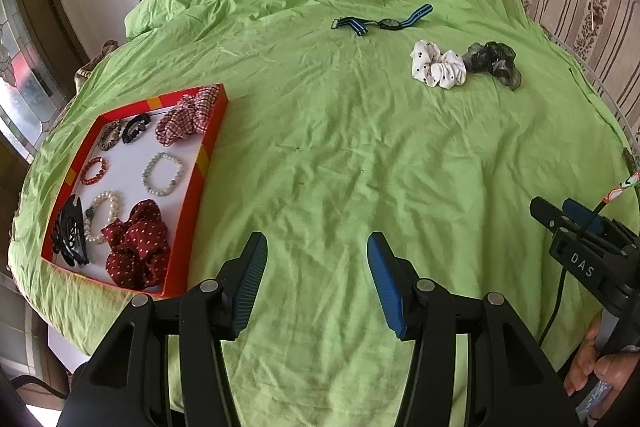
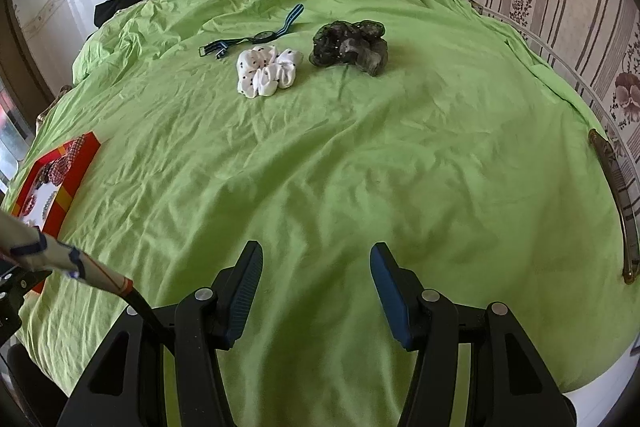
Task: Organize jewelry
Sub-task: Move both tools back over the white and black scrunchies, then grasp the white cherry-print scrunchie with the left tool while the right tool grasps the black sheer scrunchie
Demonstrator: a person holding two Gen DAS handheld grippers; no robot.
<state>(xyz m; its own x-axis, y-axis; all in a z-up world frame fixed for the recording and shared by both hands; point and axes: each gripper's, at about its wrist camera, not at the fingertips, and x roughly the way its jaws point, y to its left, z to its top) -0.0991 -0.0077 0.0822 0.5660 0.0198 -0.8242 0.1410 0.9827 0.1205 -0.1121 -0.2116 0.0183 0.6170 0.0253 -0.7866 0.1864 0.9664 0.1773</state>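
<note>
Two grippers, left (image 1: 317,281) and right (image 2: 316,293), both parted, nothing between | watch (image 2: 264,35), white scrunchie (image 2: 267,70), dark scrunchie (image 2: 351,47) loose on far green sheet (image 2: 320,167) | red tray (image 1: 192,211) left, holding bracelets, scrunchies, clips

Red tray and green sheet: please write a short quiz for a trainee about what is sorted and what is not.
1. True or false: the watch lies inside the red tray.
2. Which scrunchie is nearer the watch? A) white dotted scrunchie B) dark sheer scrunchie
3. Fill in: both the left gripper and the right gripper are ___ and hold nothing.

Key: 1 false; 2 A; 3 open.
</note>
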